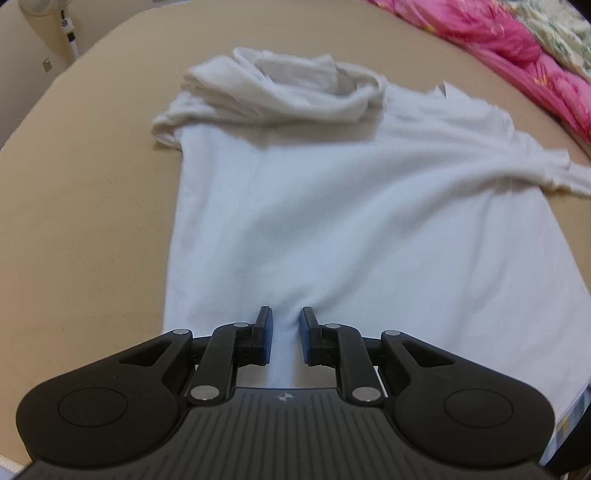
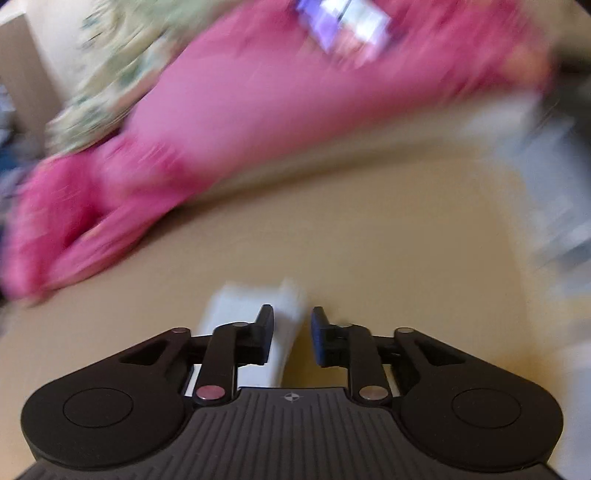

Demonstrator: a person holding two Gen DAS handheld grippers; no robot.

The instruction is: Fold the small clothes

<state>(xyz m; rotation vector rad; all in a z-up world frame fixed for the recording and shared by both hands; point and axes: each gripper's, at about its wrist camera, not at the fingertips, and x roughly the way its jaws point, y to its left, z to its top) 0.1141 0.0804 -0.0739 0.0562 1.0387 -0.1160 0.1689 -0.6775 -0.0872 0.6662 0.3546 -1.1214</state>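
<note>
Here we see, through the left wrist camera, a white short-sleeved cotton T-shirt [image 1: 369, 206] lying spread on a tan, smooth-covered bed surface [image 1: 81, 221], its body flat and running away from us, one sleeve [image 1: 554, 173] reaching out to the right and the far end rumpled into a loose heap of folds [image 1: 288, 88]. Our left gripper [image 1: 286, 334], black with blue pads on its fingertips [image 1: 266, 334], sits over the near hem of the shirt with its jaws parted, white cloth showing in the gap between them; we cannot tell whether the pads touch the fabric. A bright pink fluffy blanket [image 1: 517, 48] lies along the far right edge of the bed, well apart from the shirt, with a pale flower-printed cloth [image 1: 561, 33] beside it. At the upper left a white standing fan [image 1: 55, 14] shows against the wall. The right wrist view is badly smeared. There our right gripper [image 2: 291, 334] has its jaws apart as well, and a narrow strip of white cloth [image 2: 258, 314] lies under and beside its left finger; the right finger stands over bare tan surface [image 2: 369, 240]. Whether that strip is gripped we cannot tell, though nothing is pinched between the pads. The pink blanket [image 2: 258, 110] fills the upper part of that view, with the flowered cloth [image 2: 110, 59] at its upper left and a blurred purple-and-white object [image 2: 343, 22] lying on top of it.
</note>
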